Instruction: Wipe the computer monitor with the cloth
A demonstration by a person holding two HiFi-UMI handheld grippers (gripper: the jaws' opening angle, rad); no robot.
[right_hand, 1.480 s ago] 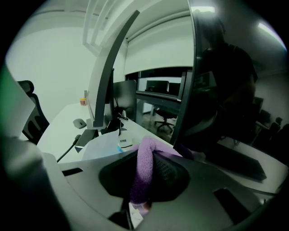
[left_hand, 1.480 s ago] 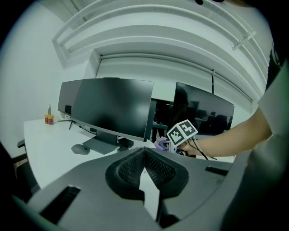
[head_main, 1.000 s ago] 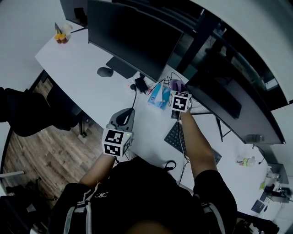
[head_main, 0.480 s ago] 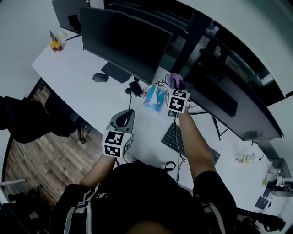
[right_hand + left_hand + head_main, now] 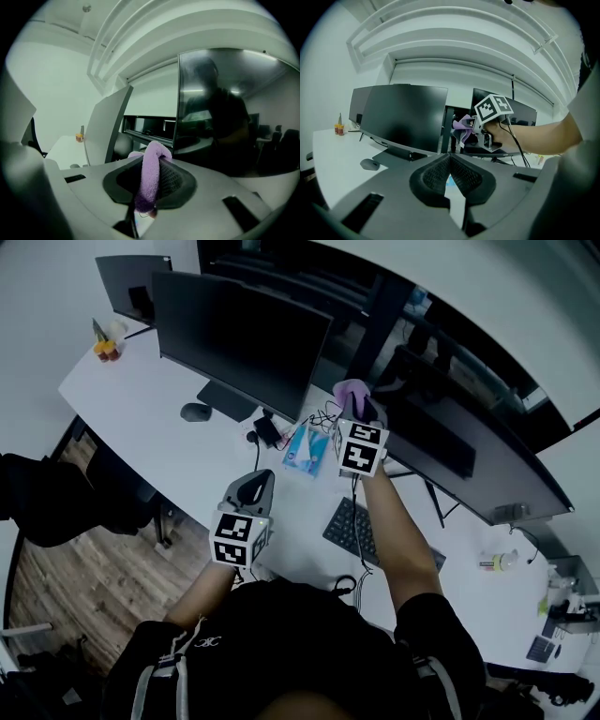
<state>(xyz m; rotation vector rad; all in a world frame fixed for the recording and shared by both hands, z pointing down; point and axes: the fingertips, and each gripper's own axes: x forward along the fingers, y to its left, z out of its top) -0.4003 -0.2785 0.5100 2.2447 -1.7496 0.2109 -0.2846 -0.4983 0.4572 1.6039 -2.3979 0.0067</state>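
Two dark monitors stand on the white desk [image 5: 178,460]: a left one [image 5: 239,338] and a right one [image 5: 469,446]. My right gripper [image 5: 354,407] is raised between them, shut on a purple cloth [image 5: 349,390]. In the right gripper view the cloth [image 5: 151,178] hangs folded between the pads, just left of the right monitor's glossy screen [image 5: 225,131]. My left gripper [image 5: 249,489] hovers low over the desk's front, shut and holding nothing. From the left gripper view, its pads [image 5: 436,173] meet at the tips, and the cloth [image 5: 461,127] shows ahead.
A mouse [image 5: 195,412], a black power adapter [image 5: 267,430] with cables and a blue tissue pack [image 5: 302,448] lie under the monitors. A keyboard [image 5: 361,531] sits below my right arm. A bottle [image 5: 497,564] is far right, a third monitor [image 5: 131,287] far left.
My right gripper has lifted the cloth from just above the desk to screen height between the two monitors. The left gripper has stayed about where it was.
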